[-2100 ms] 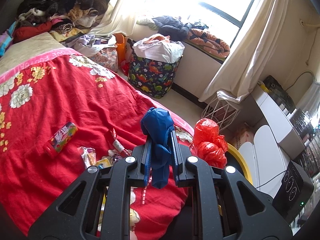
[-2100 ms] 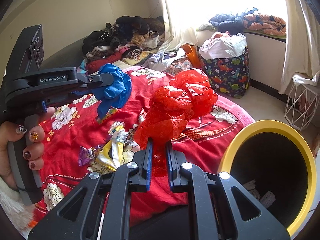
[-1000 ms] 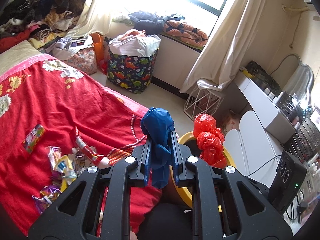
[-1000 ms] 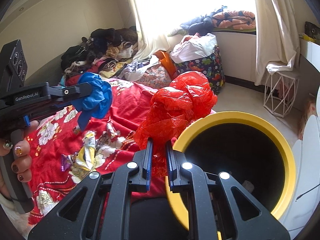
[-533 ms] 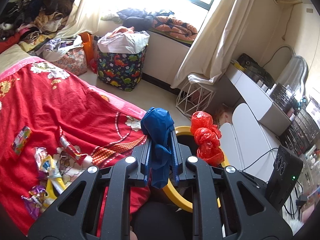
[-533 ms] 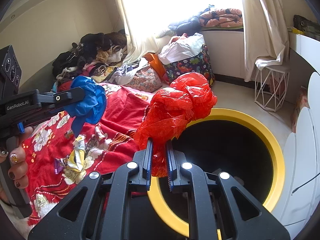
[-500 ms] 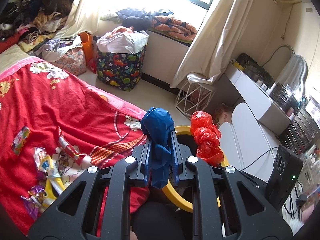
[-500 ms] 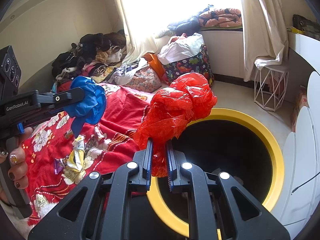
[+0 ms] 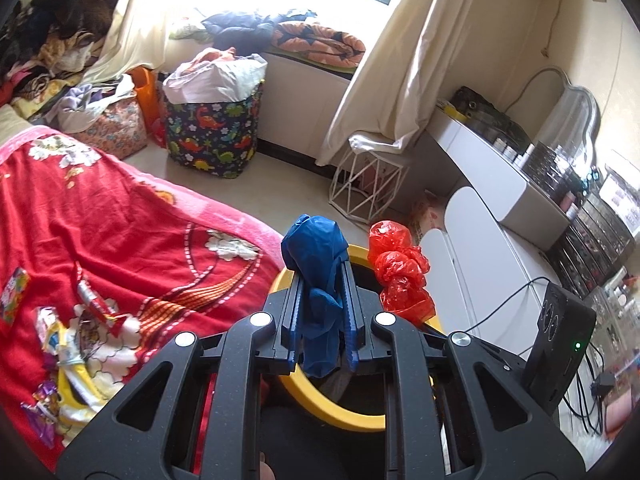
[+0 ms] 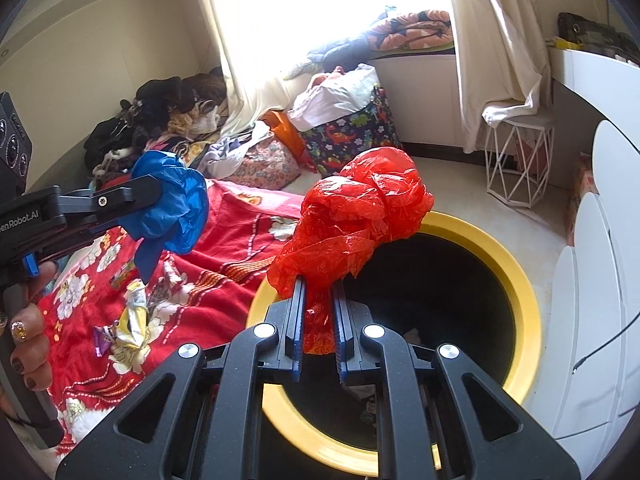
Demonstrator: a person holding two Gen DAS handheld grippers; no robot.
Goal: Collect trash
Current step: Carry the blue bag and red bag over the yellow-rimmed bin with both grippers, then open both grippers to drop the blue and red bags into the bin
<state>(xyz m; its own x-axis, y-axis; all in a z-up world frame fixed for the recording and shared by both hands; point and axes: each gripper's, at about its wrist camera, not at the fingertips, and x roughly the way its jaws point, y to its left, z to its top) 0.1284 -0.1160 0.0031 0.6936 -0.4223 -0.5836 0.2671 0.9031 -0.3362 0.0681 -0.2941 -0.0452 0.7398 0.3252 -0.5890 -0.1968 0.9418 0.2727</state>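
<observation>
My left gripper (image 9: pixel 320 276) is shut on a crumpled blue plastic bag (image 9: pixel 316 256), held at the near-left rim of the yellow-rimmed black bin (image 9: pixel 280 280). In the right wrist view the same blue plastic bag (image 10: pixel 168 204) hangs over the bed edge, left of the bin. My right gripper (image 10: pixel 318 284) is shut on a crumpled red plastic bag (image 10: pixel 360 212), which is above the yellow-rimmed bin (image 10: pixel 516 280) opening. The red bag (image 9: pixel 396 268) also shows in the left wrist view. Some scraps lie at the bin's bottom.
Several snack wrappers (image 10: pixel 132 320) lie on the red flowered bedspread (image 9: pixel 100 220) left of the bin. A dinosaur-print laundry bag (image 9: pixel 212 136), a white wire stool (image 9: pixel 368 188) and a white desk (image 9: pixel 500 192) stand beyond. A hand (image 10: pixel 24 328) holds the left gripper's handle.
Both grippers have swung right from over the bed toward the bin. The red bag is now above the bin's opening, and the blue bag has reached the bin's rim.
</observation>
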